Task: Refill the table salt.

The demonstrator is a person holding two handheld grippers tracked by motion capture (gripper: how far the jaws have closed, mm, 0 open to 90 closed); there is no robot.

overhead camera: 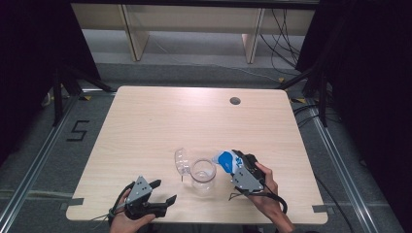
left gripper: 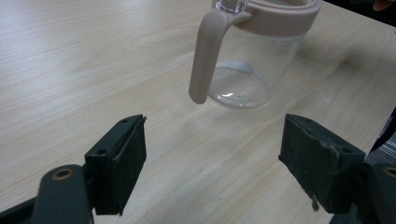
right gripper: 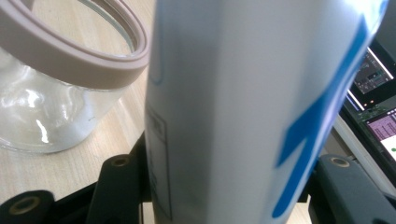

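A clear glass jug [overhead camera: 203, 175] with a pale pink rim and handle [left gripper: 204, 56] stands near the table's front edge, its clear lid [overhead camera: 181, 160] flipped up at its left. My right gripper [overhead camera: 232, 162] is shut on a white and blue carton [overhead camera: 226, 160], which tilts toward the jug's mouth from the right. In the right gripper view the carton [right gripper: 233, 107] stands between the jaws, with the jug's rim [right gripper: 74, 60] just left of it. My left gripper [overhead camera: 163, 191] rests open at the front left, its pads [left gripper: 126, 158] apart, pointing at the jug.
The wooden table [overhead camera: 145, 126] has a round cable hole [overhead camera: 235, 101] at the back right. Its front edge runs just below both hands. Dark floor and cables surround the table, with a screen [right gripper: 373, 107] beyond the carton in the right gripper view.
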